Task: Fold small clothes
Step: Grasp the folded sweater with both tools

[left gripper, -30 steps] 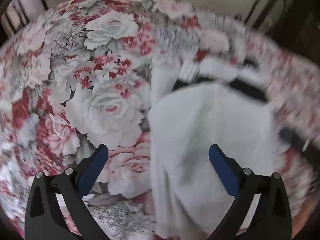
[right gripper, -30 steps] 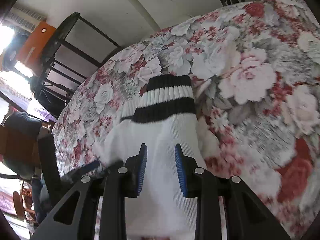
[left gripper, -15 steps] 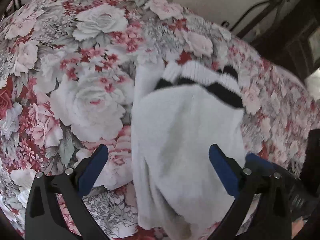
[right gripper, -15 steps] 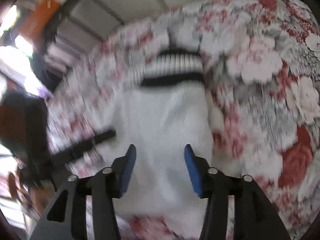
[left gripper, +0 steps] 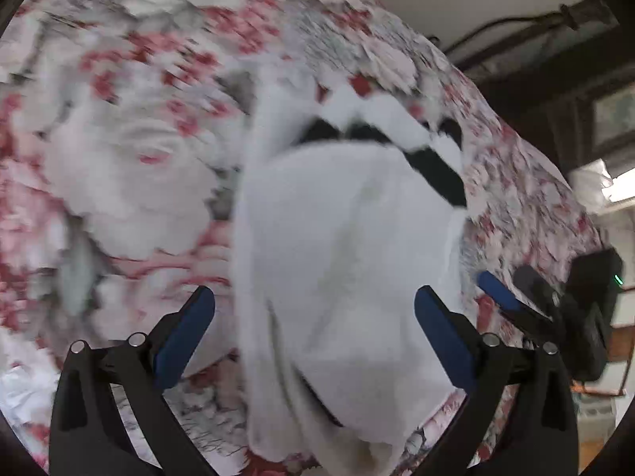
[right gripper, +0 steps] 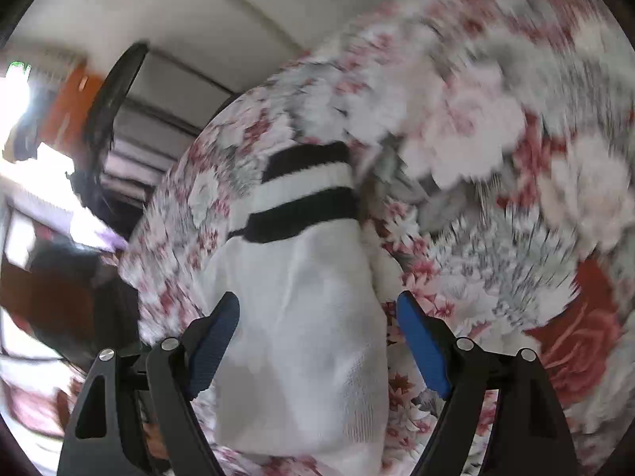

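Note:
A white sock [left gripper: 341, 261] with black-striped cuffs [left gripper: 432, 170] lies folded on the floral tablecloth [left gripper: 131, 182]. My left gripper [left gripper: 313, 333] is open above its near end, blue pads either side, holding nothing. In the right wrist view the same sock [right gripper: 301, 317] lies lengthwise, with its cuff [right gripper: 305, 198] at the far end. My right gripper [right gripper: 319, 341] is open and straddles the sock's near part without holding it. The right gripper also shows in the left wrist view [left gripper: 512, 301] at the right edge of the sock.
The table edge curves round behind the sock [right gripper: 186, 182]. A dark metal chair frame [right gripper: 115, 91] and an orange object [right gripper: 67, 107] stand beyond it. Dark furniture [left gripper: 555, 91] is behind the table in the left wrist view.
My right gripper has opened wide and let go of the sock, which now lies on the cloth. Both grippers have shifted over the sock; the left one stayed open.

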Demonstrator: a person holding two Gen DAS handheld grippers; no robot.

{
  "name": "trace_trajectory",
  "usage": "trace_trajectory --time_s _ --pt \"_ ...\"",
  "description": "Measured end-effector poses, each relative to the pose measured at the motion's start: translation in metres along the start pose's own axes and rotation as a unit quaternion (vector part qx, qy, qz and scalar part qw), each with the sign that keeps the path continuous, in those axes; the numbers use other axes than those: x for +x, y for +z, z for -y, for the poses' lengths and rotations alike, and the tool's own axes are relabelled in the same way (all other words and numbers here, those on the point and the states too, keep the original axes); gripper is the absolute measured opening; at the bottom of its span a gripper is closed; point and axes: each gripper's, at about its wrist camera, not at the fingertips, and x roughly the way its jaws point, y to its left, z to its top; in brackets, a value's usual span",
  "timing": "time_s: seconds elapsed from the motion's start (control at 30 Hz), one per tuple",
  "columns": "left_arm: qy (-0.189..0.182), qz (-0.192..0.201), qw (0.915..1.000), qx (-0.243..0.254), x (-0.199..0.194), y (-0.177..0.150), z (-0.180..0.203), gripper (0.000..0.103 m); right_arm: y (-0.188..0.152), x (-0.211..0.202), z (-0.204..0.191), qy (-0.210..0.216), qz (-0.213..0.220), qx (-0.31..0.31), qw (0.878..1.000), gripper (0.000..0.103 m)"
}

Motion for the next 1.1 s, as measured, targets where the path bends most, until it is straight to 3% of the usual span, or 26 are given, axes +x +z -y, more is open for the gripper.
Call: trace_trajectory --time_s 0.13,0.33,0.4,0.5,0.57,0.63,0.73,0.9,1.1 --pt "0.004 -0.018 0.9996 0.022 0.028 0.001 -0.004 0.098 -0.003 0.026 0.009 0.018 -0.03 0.003 0.999 0.082" --pt "0.004 0.005 0.9988 0.05 0.042 -0.005 0.011 0.098 -0.021 0.053 0.011 0.01 -0.041 -0.031 0.999 0.081" --pt "0.027 0.019 0.9973 0.065 0.044 -0.007 0.017 0.098 -0.022 0.054 0.001 -0.002 -0.039 -0.052 0.998 0.059" --pt "0.05 0.041 0.9947 0.08 0.036 -0.01 0.026 0.085 -0.024 0.05 -0.013 -0.012 -0.032 -0.073 0.997 0.045" --pt "0.046 0.053 0.9948 0.073 0.023 -0.008 0.024 0.063 -0.021 0.047 -0.021 -0.007 -0.03 -0.075 0.997 0.043" --pt "0.041 0.065 0.9947 0.069 0.011 -0.007 0.025 0.05 -0.023 0.041 -0.034 -0.005 -0.026 -0.09 0.996 0.042" --pt "0.044 0.074 0.993 0.081 0.004 -0.01 0.032 0.039 -0.026 0.035 -0.051 -0.011 -0.022 -0.112 0.993 0.041" --pt "0.042 0.095 0.9895 0.101 -0.014 -0.02 0.047 0.036 -0.034 0.012 -0.071 -0.016 -0.005 -0.121 0.993 0.041" --pt "0.028 0.137 0.9846 0.105 -0.066 -0.045 0.051 0.036 -0.048 -0.023 -0.105 0.006 0.018 -0.143 0.989 0.041"
